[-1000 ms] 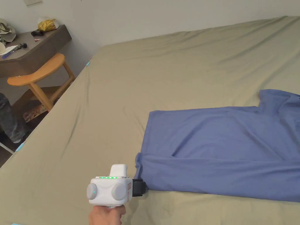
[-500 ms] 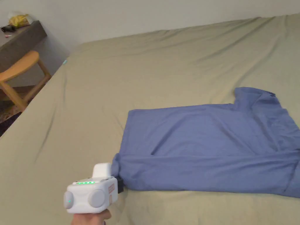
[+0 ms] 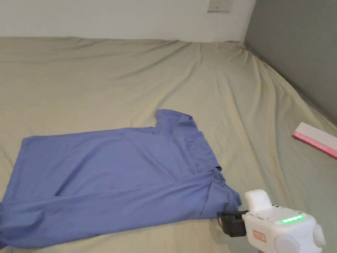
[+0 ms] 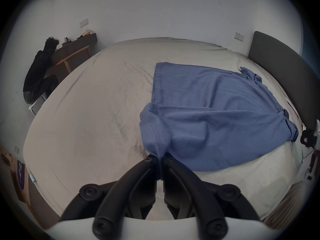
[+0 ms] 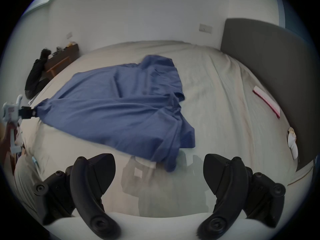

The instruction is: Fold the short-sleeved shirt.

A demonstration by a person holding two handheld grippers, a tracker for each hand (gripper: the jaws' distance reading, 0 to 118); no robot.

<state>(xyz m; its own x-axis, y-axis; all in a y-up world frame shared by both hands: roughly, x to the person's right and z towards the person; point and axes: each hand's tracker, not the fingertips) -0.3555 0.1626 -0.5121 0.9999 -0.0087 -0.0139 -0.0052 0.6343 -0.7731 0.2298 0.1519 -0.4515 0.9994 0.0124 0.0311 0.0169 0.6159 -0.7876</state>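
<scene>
In the head view, the soft blue short-sleeved shirt lies flat on the wide tan bed. The right tongs sit just beside its sleeve.

In the left gripper view, the left tongs pinch the shirt's hem corner. A hard pull could bunch the cloth.

In the right gripper view, the right tongs are wide open and hold nothing, so they might miss the sleeve.

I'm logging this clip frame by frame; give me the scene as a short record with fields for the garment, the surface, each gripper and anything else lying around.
garment: blue short-sleeved shirt, near long edge folded over
surface: bed with beige sheet
left gripper: jaws shut on shirt's hem corner
right gripper: jaws open, beside the near sleeve
other: pink-and-white flat box on the bed by the grey headboard
</scene>
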